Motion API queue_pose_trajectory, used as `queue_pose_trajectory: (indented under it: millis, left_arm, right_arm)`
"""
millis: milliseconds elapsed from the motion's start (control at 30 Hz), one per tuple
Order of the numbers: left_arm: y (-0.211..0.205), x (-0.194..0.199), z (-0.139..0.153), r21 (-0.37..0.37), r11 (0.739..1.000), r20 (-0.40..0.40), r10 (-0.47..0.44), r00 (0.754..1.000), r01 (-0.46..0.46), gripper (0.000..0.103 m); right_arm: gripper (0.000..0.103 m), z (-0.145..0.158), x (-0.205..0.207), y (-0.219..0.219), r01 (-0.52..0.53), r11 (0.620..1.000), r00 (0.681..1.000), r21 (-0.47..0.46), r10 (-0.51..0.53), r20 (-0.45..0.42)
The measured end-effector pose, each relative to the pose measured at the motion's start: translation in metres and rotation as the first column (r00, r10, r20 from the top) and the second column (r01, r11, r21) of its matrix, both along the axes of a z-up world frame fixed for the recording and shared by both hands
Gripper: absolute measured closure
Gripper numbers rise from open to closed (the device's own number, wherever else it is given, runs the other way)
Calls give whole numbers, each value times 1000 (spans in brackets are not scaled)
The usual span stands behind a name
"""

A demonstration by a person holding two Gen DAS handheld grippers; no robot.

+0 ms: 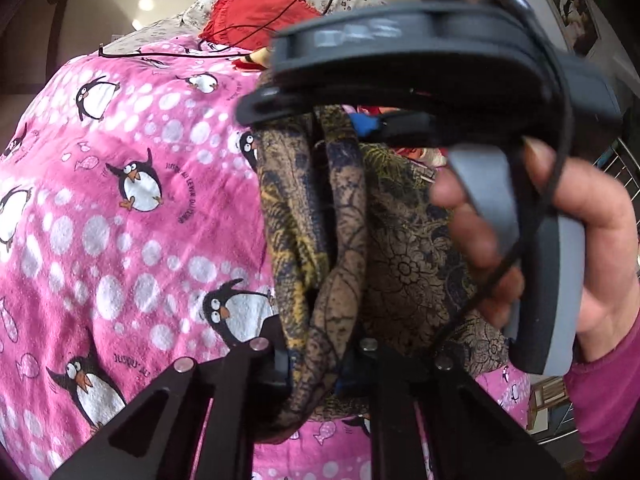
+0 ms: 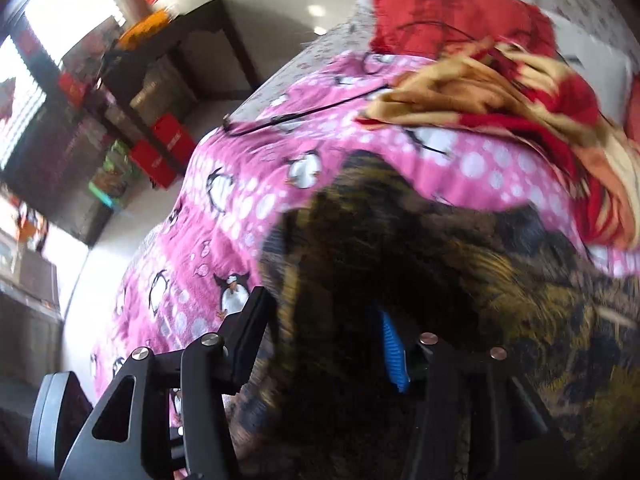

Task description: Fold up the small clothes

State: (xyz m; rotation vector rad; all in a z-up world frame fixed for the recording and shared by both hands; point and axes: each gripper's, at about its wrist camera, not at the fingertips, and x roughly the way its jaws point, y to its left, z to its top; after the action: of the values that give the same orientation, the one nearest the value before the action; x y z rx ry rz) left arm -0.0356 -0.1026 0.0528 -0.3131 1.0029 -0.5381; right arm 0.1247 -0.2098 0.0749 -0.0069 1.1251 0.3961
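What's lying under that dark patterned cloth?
A pink penguin blanket lies under the dark cloth, showing around it. What the cloth covers cannot be seen. The left gripper pinches a bunched fold of it.

My left gripper (image 1: 320, 364) pinched shut on cloth, my right gripper (image 2: 332, 344) half-open, right hand (image 1: 560, 248) gripping its handle

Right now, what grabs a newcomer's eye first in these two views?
The pink penguin-print blanket fills the left wrist view's left side. Centre frame, a brown-and-gold patterned garment hangs bunched, pinched by the left hand-held gripper. Behind, a red ruffled cushion lies at the head of the bed.
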Motion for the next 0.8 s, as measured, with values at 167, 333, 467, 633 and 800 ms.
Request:
queue_pose_trajectory:
  millis: [167,333,467,633,800]
  left_arm:
    - [-3,-3,0,45,999,-8,13,1000,-13,91]
    - [-13,-7,6,80,997,-7,17,1000,-17,91]
    - [-39,-16,20,123,992,26,-7,1000,3,91]
    - [-67,-24,32,134,990,40,-53,998,47,91]
    - [-104,-27,51,133,983,48,-130,990,123,91]
  right_arm:
    - [63,-11,7,10,31,996,999,-81,-32,-7]
    - [89,2,-9,-13,36,998,999,-53,-35,35]
    - [91,20,-27,-31,21,996,997,-86,-14,80]
    - [92,40,-43,-61,32,996,994,-89,-22,107]
    - [93,57,-56,-101,46,995,990,-94,-33,135]
